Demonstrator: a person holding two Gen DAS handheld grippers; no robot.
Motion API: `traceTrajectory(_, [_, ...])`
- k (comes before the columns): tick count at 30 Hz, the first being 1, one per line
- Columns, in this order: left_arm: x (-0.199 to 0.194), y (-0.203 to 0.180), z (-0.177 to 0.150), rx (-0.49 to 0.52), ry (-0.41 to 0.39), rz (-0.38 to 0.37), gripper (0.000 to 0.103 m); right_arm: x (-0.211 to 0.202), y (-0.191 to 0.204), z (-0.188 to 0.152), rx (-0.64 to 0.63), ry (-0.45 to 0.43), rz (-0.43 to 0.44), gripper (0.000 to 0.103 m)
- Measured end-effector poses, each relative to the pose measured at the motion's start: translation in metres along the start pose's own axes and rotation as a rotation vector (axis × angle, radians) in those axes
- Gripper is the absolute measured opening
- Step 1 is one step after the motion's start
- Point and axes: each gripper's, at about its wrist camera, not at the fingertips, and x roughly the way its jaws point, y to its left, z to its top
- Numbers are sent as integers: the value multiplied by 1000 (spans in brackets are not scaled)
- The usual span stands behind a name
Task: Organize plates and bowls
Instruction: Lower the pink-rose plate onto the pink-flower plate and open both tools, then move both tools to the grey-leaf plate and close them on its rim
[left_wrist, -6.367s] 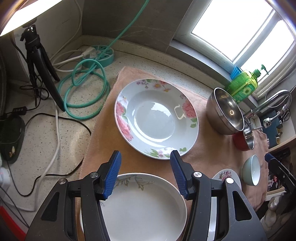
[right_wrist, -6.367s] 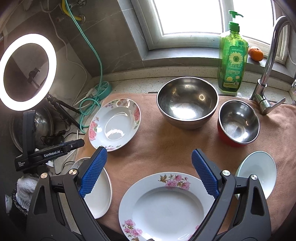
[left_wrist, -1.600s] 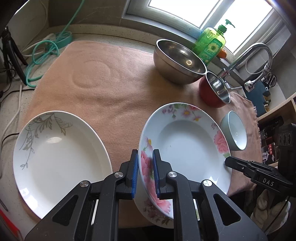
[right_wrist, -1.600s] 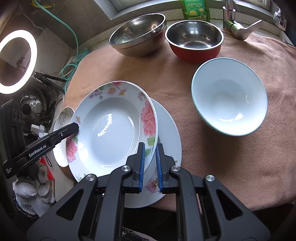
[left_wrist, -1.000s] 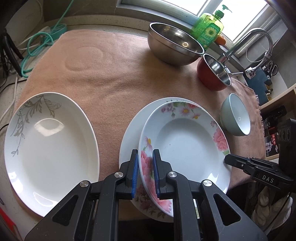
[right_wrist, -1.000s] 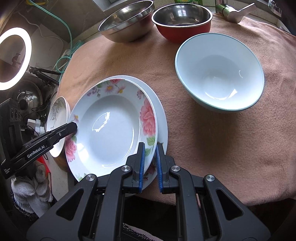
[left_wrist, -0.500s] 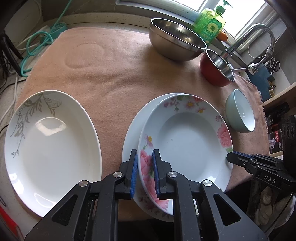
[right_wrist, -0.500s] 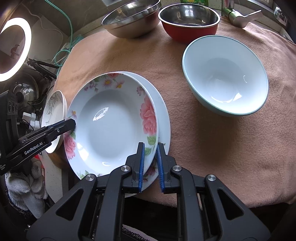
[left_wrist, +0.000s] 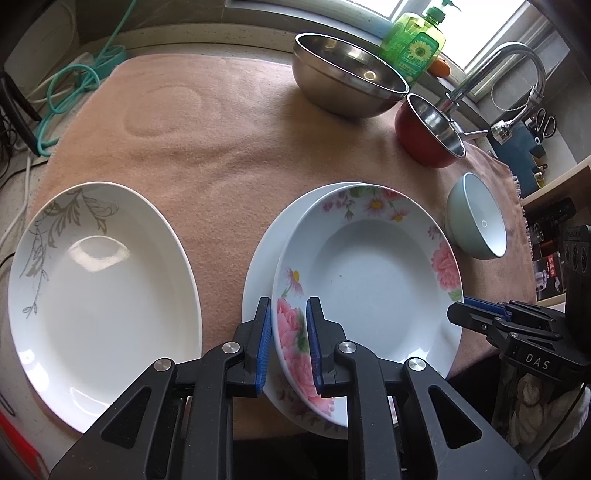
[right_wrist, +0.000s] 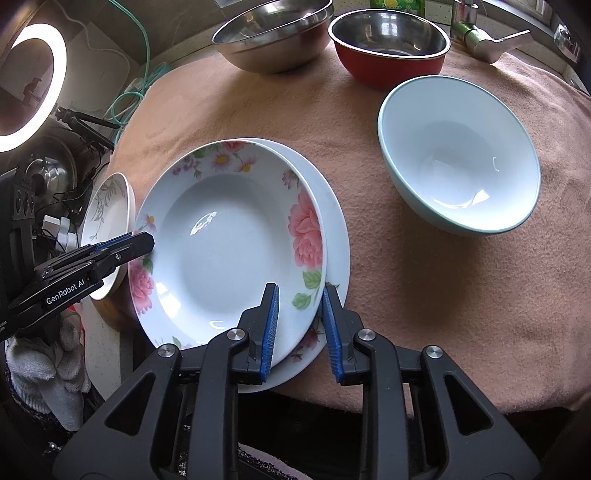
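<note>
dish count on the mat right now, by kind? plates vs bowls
Plates: 3 — top floral plate, floral plate under it, oval leaf-pattern plate
Bowls: 3 — large steel bowl, red-sided steel bowl, pale green bowl
Total: 6

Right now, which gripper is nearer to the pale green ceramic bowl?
Right. The right gripper straddles the flower-patterned plate's rim on the side facing the pale green ceramic bowl; the left gripper is at the plate's opposite rim, farther from the bowl.
</note>
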Motion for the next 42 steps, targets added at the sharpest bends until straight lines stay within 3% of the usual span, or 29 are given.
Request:
traceTrajectory(7, [-3, 0, -1, 6, -5, -5, 19, -7, 0, -1, 0, -27, -12, 27])
traceTrajectory(12, [-12, 4, -1, -16, -29, -15, 22, -22, 5, 2, -26, -81, -42, 46])
traceTrajectory(16, [-24, 11, -2, -36, -56, -21, 22, -31, 14, 4, -53, -123, -49, 48])
traceTrajectory(20, [-33, 20, -4, -73, -74, -26, 26, -37, 23, 8, -76, -160, -41, 66])
traceTrajectory(24, [-44, 30, -8, -110, -106, -25, 40, -42, 32, 12, -91, -194, -31, 72])
traceTrajectory(29, [-55, 45, -12, -162, -140, -24, 40, -43, 45, 16, -113, -205, 6, 80])
traceTrajectory(37, [-70, 77, -21, -256, -177, 5, 40, -43, 78, 26, -205, -265, 54, 81])
traceTrajectory(42, [-80, 101, -30, -313, -205, 43, 40, -35, 101, 34, -263, -254, 86, 82])
